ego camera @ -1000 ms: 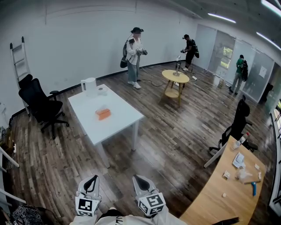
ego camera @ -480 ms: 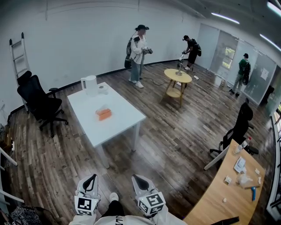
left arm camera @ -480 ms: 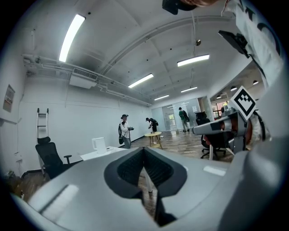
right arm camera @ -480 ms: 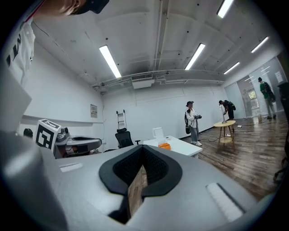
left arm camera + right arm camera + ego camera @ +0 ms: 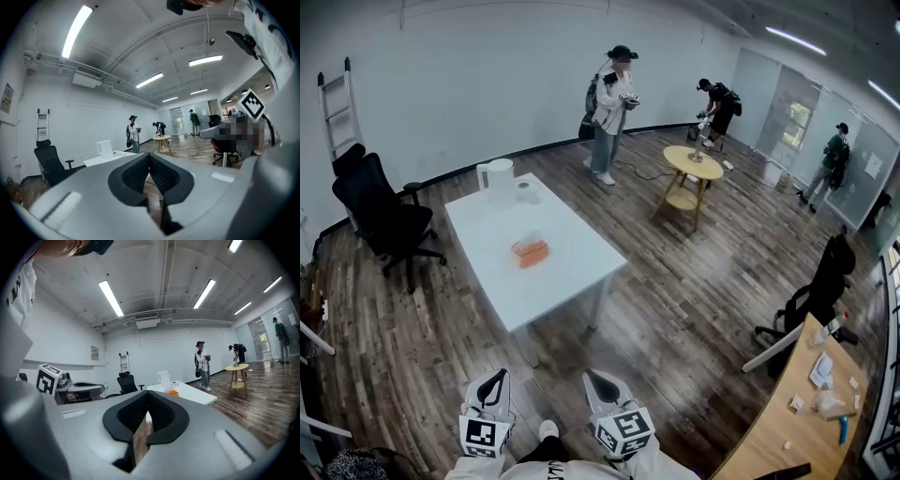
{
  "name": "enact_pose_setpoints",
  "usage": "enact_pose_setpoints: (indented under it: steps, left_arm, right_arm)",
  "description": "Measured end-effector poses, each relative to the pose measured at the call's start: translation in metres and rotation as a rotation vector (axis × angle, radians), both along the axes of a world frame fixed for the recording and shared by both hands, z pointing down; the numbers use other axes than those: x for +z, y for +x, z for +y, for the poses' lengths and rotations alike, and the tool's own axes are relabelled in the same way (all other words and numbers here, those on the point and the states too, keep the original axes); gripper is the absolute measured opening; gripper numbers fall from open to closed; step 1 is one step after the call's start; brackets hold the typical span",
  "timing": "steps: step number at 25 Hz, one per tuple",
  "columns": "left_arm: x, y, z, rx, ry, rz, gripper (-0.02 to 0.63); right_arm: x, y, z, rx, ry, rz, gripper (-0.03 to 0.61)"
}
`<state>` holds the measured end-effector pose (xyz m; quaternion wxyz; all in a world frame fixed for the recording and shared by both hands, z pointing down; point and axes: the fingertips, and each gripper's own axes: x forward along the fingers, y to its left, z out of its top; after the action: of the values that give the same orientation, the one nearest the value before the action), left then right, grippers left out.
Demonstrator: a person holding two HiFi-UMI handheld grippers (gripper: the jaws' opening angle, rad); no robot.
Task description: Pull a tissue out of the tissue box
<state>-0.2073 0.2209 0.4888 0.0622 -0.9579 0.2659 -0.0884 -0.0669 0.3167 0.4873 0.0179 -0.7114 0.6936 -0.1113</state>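
Orange tissue box [image 5: 531, 252] sits mid white rectangular table [image 5: 581, 259], well apart from both grippers, no contact. Black office chair [image 5: 380, 214] far left, white kettle [image 5: 493, 178] at table's far end. Left gripper [image 5: 494, 381] low in head view, jaws pressed together, nothing between. Right gripper [image 5: 599, 382] just beside it, same deal: closed, empty. Round wooden table [image 5: 693, 162] off right.
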Motion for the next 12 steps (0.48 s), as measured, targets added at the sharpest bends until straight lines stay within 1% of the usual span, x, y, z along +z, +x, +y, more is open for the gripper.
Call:
enact_pose_setpoints:
  steps: [5,12]
  left_arm:
    - [-0.002,0.007,-0.04,0.001,-0.006,-0.003,0.0]
    - [0.002,0.007,-0.086,-0.002,-0.025,0.006,-0.002]
  right_arm:
    - [-0.002,0.009,-0.037,0.014,-0.016,0.006,0.002]
    - [-0.003,0.013,-0.08,0.022,-0.032,0.021,0.002]
